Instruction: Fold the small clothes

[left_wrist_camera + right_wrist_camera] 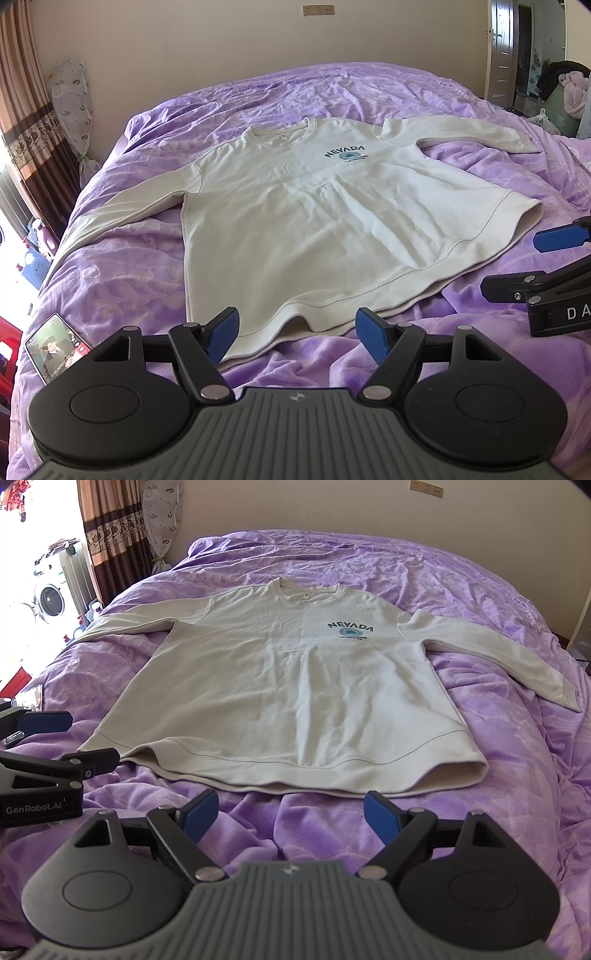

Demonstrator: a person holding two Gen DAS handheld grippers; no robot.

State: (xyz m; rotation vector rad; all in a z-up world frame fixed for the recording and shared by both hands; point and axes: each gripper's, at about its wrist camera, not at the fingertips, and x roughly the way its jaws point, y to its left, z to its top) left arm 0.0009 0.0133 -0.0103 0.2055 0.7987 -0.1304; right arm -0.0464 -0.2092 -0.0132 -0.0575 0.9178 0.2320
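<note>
A cream long-sleeved sweatshirt (pixel 295 206) with a blue "NEVADA" print lies spread flat, front up, on a purple bedspread (pixel 129 280), sleeves out to both sides; it also shows in the right wrist view (pixel 295 686). My left gripper (pixel 297 330) is open and empty, hovering just before the left part of the hem. My right gripper (pixel 290 812) is open and empty, just short of the hem's middle. Each gripper shows at the edge of the other's view: the right one (pixel 517 266), the left one (pixel 88 734).
A phone (pixel 57 345) with a lit screen lies on the bedspread (pixel 480 738) at the near left. Curtains (pixel 26 122) and a washing machine (pixel 48 598) stand left of the bed. A door (pixel 502 48) and piled items stand at the far right.
</note>
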